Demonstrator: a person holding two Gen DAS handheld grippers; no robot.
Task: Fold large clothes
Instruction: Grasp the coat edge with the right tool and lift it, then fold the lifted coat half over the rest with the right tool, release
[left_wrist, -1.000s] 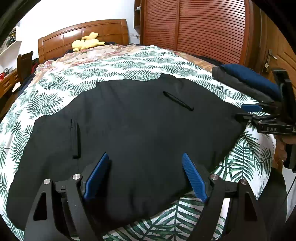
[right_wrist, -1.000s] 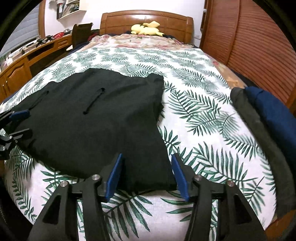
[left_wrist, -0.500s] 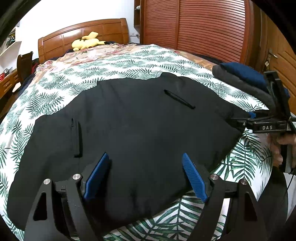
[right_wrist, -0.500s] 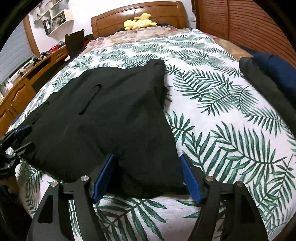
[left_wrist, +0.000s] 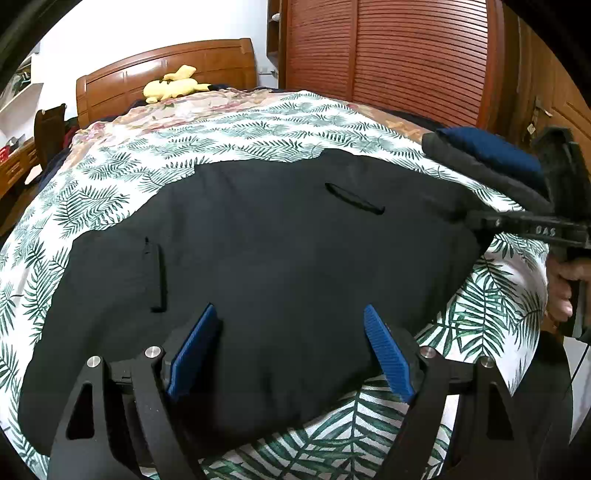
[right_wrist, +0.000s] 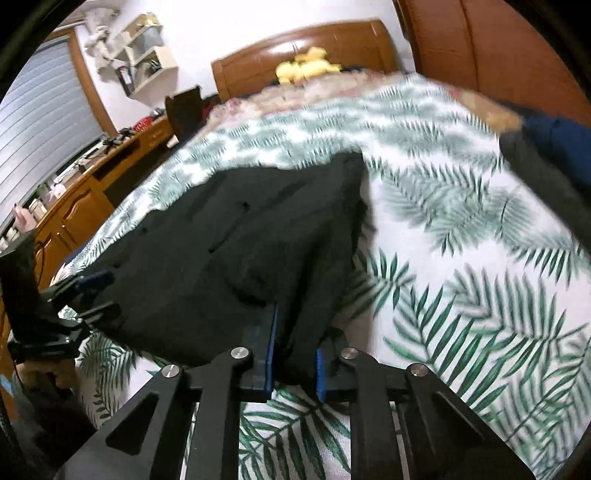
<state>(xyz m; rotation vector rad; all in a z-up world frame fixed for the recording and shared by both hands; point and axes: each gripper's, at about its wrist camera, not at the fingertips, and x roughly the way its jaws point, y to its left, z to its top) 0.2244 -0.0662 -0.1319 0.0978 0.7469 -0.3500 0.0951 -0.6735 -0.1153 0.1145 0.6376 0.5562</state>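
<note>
Bed (left_wrist: 258, 125) with palm-leaf sheet fills both views; headboard far, wardrobe on the right. Black garment (left_wrist: 266, 258) lies spread flat across the near half, its near hem close to the bed's near edge. Folded dark pile (left_wrist: 491, 162) sits just beyond the garment's right end, not clearly touching. Right gripper (right_wrist: 293, 360) jaws narrow, pinching the garment's near right corner, cloth bunched and lifting a little. Left gripper (left_wrist: 291, 354) jaws wide, straddling the near hem further left, nothing pinched. Garment looks soft, limp, fairly thick, probably not slippery; it should drape and drag instead of holding shape, so best taken at corners or hem. Open sheet far of the garment gives room to carry a fold; right side is tight by the pile, near edge drops off.
</note>
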